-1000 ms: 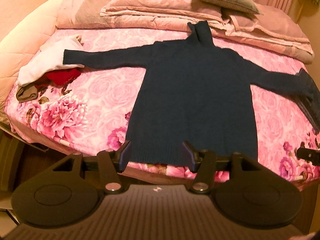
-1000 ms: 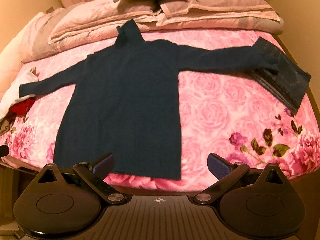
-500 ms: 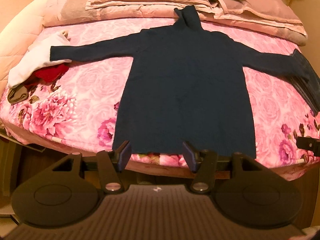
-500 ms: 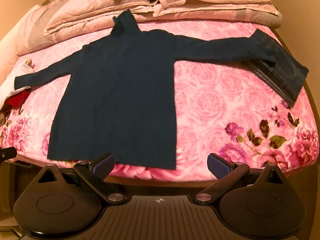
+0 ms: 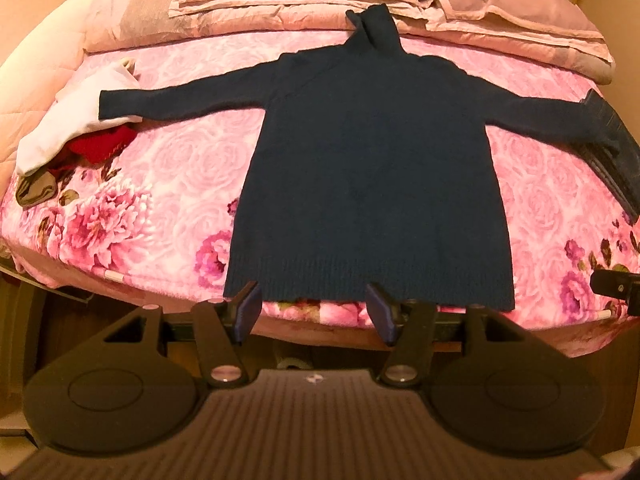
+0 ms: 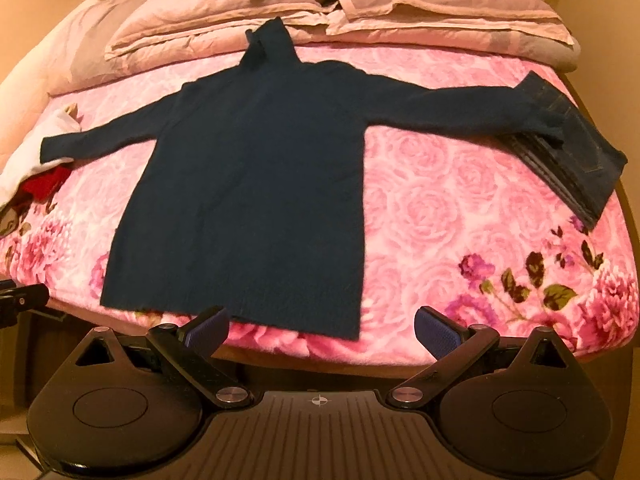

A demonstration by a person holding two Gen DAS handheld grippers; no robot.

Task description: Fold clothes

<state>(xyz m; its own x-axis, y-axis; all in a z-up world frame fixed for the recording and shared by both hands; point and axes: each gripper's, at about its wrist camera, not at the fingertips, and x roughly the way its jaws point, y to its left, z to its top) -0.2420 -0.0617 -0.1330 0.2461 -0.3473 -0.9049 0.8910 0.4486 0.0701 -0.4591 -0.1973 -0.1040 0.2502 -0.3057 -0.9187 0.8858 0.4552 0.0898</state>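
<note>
A dark navy turtleneck sweater (image 5: 372,160) lies flat on the pink floral bed, sleeves spread wide, hem at the near edge; it also shows in the right wrist view (image 6: 256,184). My left gripper (image 5: 314,312) is open and empty, just short of the hem's left half. My right gripper (image 6: 322,330) is open wide and empty, just short of the hem's right corner. Neither touches the sweater.
Folded dark jeans (image 6: 568,144) lie under the sweater's right cuff at the bed's right side. A white garment (image 5: 68,124), a red one (image 5: 100,144) and a grey one (image 5: 34,192) are piled at the left. Pink pillows and a quilt (image 5: 280,4) lie at the head.
Both grippers have risen and tilted, so the sweater sits lower and closer in view. Nothing on the bed has moved. Both stay open.
</note>
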